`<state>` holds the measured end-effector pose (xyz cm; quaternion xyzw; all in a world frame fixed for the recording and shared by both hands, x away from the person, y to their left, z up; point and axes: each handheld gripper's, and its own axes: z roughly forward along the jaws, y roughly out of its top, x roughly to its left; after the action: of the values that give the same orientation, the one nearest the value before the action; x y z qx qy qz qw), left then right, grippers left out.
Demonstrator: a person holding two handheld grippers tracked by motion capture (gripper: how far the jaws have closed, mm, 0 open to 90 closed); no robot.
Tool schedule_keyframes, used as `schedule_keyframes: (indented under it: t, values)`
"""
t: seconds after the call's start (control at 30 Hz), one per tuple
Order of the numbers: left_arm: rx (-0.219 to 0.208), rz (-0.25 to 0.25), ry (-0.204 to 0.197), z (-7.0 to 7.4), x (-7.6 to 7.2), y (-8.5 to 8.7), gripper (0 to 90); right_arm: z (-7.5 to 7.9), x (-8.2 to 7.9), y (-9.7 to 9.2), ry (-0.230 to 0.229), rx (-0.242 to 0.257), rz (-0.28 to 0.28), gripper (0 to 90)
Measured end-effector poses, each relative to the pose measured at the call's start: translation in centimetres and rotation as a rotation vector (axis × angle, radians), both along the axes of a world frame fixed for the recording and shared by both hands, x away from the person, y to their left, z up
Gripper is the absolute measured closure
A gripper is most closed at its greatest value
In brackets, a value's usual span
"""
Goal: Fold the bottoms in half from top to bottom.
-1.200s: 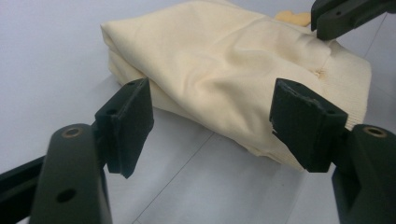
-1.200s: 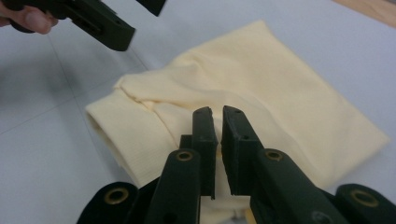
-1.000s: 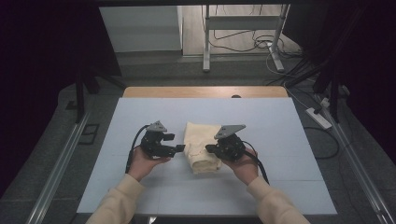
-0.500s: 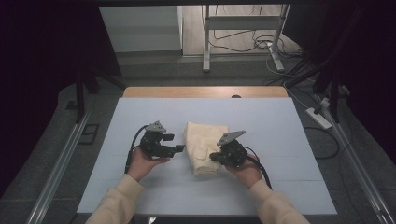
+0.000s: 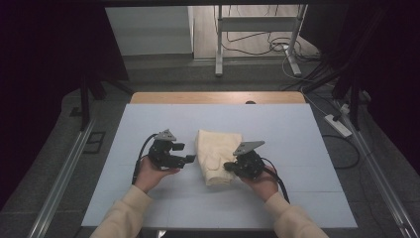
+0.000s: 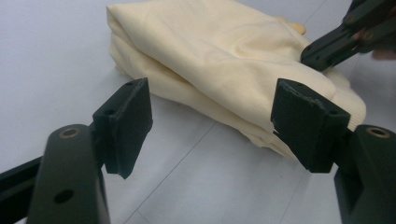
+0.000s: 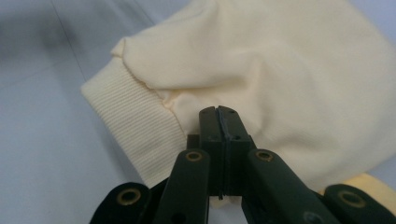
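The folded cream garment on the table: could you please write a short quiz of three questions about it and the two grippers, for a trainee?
1. True or false: the left gripper has its jaws shut.
2. The right gripper is: A) wide open, B) shut, with its tips at the folded cream garment, C) far from it.
3. What kind of edge of the garment lies beside the right gripper's jaws?

Key: 1 false, its jaws stand open with nothing between the pads. 2 B. 3 the ribbed cuff.

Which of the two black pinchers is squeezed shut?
The right gripper, at the folded cream garment: its jaws meet with no gap. The left gripper has jaws wide apart, nothing between them.
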<state>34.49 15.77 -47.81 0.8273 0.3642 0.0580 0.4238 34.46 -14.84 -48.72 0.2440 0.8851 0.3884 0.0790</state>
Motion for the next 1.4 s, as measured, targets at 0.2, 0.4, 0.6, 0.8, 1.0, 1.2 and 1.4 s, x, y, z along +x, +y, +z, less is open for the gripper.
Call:
schedule_keyframes:
  t: [0.2,0.4,0.6,0.8,1.0,1.2,1.4]
  values:
    - [-0.012,0.005,-0.009,0.2,-0.6,0.4,28.5,1.3,-0.5,-2.0,-0.033,0.032,-0.044,88.9]
    - [-0.012,0.007,-0.003,-0.1,-1.4,0.6,28.4,1.2,-1.0,-4.4,-0.015,0.040,-0.083,88.8]
    - [-0.014,0.006,0.000,-0.4,-2.2,0.9,28.4,0.7,-1.5,-6.6,0.013,0.043,-0.110,85.7]
    - [-0.018,0.001,0.002,-0.8,-3.4,1.1,28.4,0.3,-1.9,-8.5,0.028,0.042,-0.164,60.0]
    - [-0.016,0.012,0.006,-1.2,-4.3,1.7,28.4,0.1,-2.5,-10.2,0.009,0.031,-0.202,41.4]
    - [0.010,0.020,0.004,-1.7,-5.5,2.6,28.3,-0.1,-3.5,-12.1,0.004,0.000,-0.222,38.3]
    - [0.009,0.040,0.003,-1.9,-6.2,3.5,28.3,0.1,-4.1,-14.3,0.005,0.028,-0.259,37.1]
